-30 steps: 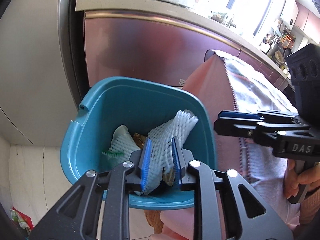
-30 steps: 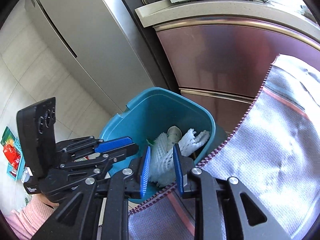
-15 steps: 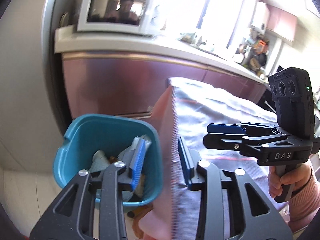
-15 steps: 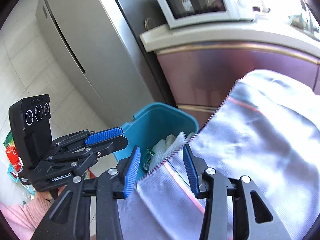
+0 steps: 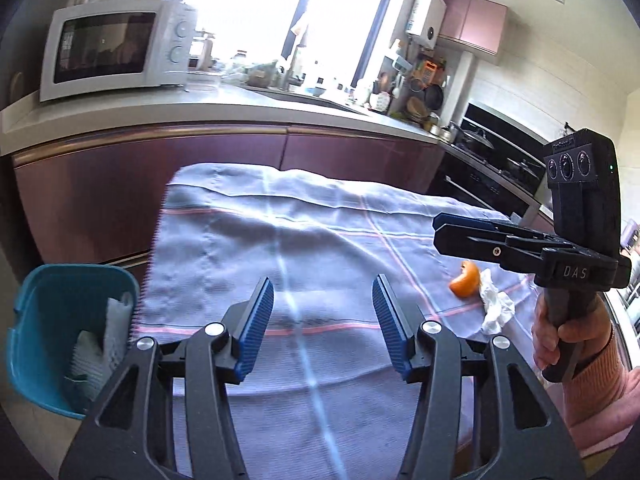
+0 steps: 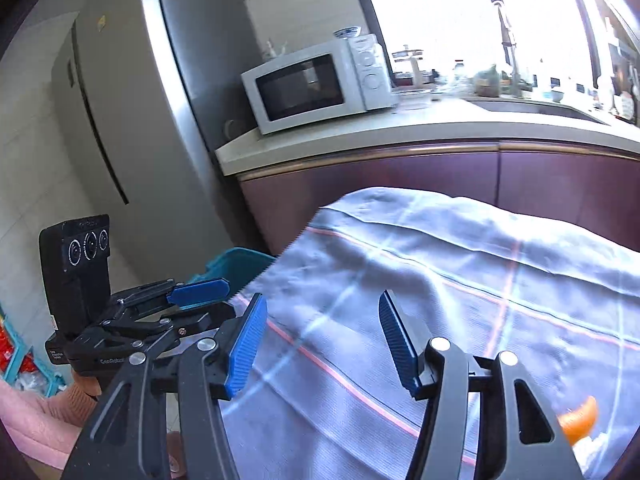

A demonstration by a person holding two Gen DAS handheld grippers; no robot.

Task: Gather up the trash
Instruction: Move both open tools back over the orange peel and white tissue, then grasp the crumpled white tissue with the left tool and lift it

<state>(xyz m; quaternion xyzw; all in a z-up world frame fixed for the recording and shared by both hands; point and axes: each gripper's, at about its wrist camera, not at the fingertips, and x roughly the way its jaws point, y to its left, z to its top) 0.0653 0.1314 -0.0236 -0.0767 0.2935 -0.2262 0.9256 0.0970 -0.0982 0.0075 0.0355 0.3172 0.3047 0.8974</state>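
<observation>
As jaws just opened empty | left gripper [image 5: 323, 322], right gripper [image 6: 320, 344] over cloth [image 5: 320, 240]

Peel [image 5: 465, 283] beside tissue [image 5: 496, 306] on cloth [image 5: 248, 248]

**You are in a home kitchen**

You face a pale desk [image 5: 224, 108] carrying a white microwave [image 5: 116, 50], above maroon cabinet fronts [image 5: 160, 184]. A tall steel refrigerator [image 6: 132, 120] stands beside it. Further along you see a black stove [image 5: 496, 168], hanging utensils [image 5: 424, 80] and a wall-mounted water heater [image 5: 428, 16].
</observation>
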